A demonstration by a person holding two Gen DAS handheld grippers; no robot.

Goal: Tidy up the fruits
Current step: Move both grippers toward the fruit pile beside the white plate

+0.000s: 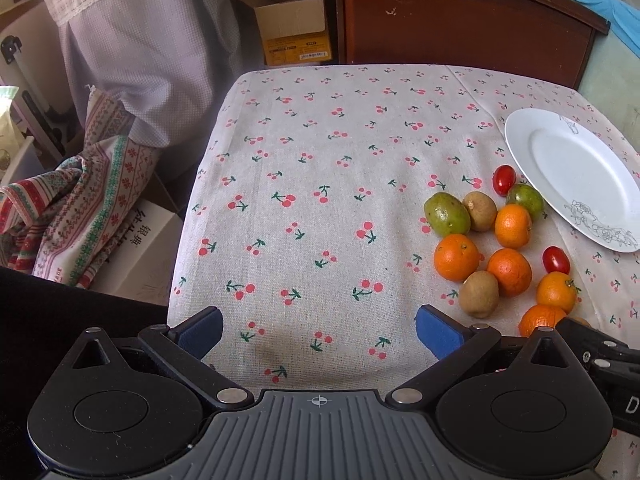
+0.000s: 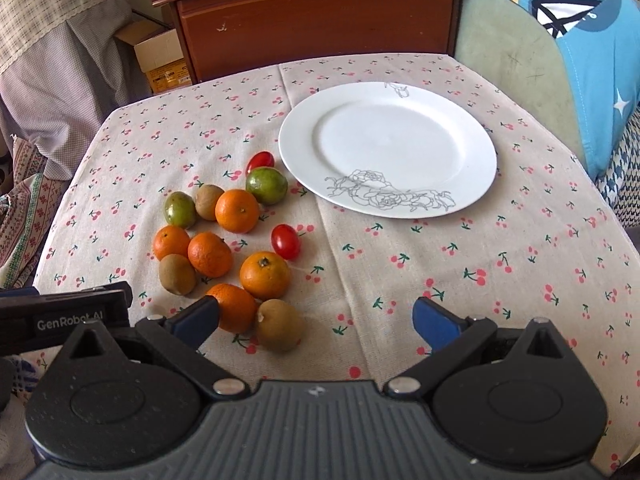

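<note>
A cluster of fruit lies on the cherry-print tablecloth (image 2: 480,240): several mandarins (image 2: 237,211), three brown kiwis (image 2: 279,324), two green fruits (image 2: 267,185) and two cherry tomatoes (image 2: 285,241). An empty white plate (image 2: 472,152) with a rose drawing sits right of them; it also shows in the left wrist view (image 1: 520,140). My right gripper (image 2: 316,320) is open above the near edge, its left finger (image 2: 196,320) beside a mandarin (image 2: 236,306). My left gripper (image 1: 319,330) is open over bare cloth, left of the fruit (image 1: 456,257).
A wooden headboard (image 2: 320,16) stands behind the table. A cardboard box (image 1: 292,28) and draped cloths (image 1: 80,208) lie off the left edge. A blue cushion (image 2: 592,40) is at the right. The left gripper's body (image 2: 64,316) shows in the right wrist view.
</note>
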